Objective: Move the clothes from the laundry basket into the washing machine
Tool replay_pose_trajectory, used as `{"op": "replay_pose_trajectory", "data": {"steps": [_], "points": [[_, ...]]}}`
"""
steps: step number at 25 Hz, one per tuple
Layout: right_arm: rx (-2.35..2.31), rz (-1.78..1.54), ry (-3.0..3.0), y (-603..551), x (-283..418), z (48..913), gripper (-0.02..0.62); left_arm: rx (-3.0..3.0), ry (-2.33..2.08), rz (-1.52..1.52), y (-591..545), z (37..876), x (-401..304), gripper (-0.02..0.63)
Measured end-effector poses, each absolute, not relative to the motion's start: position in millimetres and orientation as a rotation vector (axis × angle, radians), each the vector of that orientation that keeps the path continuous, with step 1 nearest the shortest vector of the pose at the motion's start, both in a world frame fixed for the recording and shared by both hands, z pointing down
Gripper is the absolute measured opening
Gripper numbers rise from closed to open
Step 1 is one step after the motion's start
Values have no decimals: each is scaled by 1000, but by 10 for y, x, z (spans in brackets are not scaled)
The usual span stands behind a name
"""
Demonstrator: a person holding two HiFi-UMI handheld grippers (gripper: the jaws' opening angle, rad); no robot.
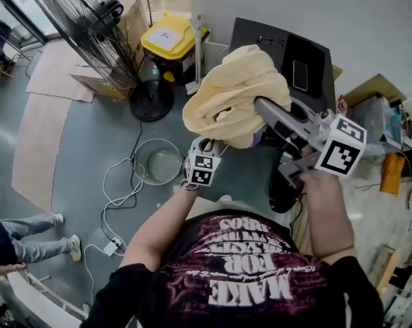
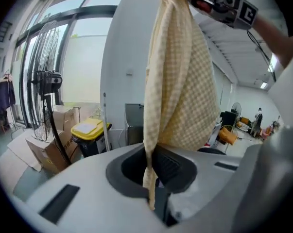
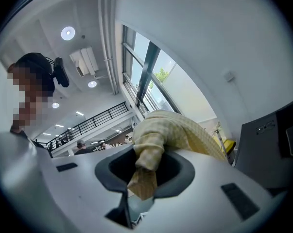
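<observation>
Cloth (image 1: 233, 91): yellow checked, held in the air above the floor (image 1: 76, 135), up and to the right of the round basin (image 1: 158, 161) in the head view.

Right gripper (image 3: 136, 191): I have its fingers clamped on a bunched end of the cloth, raised high.

Left gripper (image 2: 153, 193): I have its fingers closed on a thin lower edge, so the cloth hangs stretched from the right gripper down to the left.

Behind the cloth stand a dark cabinet (image 1: 287, 50), a yellow-lidded bin (image 1: 168, 36) and a fan (image 1: 89, 26).
</observation>
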State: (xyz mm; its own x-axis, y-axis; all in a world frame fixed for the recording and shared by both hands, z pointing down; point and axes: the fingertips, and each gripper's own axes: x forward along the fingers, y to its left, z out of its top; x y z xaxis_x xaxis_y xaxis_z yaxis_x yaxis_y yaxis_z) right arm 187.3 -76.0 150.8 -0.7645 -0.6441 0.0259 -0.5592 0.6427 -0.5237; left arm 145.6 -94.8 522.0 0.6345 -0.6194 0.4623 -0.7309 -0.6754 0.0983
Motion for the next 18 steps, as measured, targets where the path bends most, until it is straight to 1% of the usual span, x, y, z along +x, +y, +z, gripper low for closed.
{"op": "replay_pose_trajectory", "data": {"steps": [8, 18], "points": [[-1120, -754, 2600, -529, 2539, 1669, 84, 2575, -1105, 394, -870, 4757, 1295, 14], [-1263, -833, 2543, -452, 3000, 2274, 84, 2617, -1122, 271, -938, 4028, 1158, 14]]}}
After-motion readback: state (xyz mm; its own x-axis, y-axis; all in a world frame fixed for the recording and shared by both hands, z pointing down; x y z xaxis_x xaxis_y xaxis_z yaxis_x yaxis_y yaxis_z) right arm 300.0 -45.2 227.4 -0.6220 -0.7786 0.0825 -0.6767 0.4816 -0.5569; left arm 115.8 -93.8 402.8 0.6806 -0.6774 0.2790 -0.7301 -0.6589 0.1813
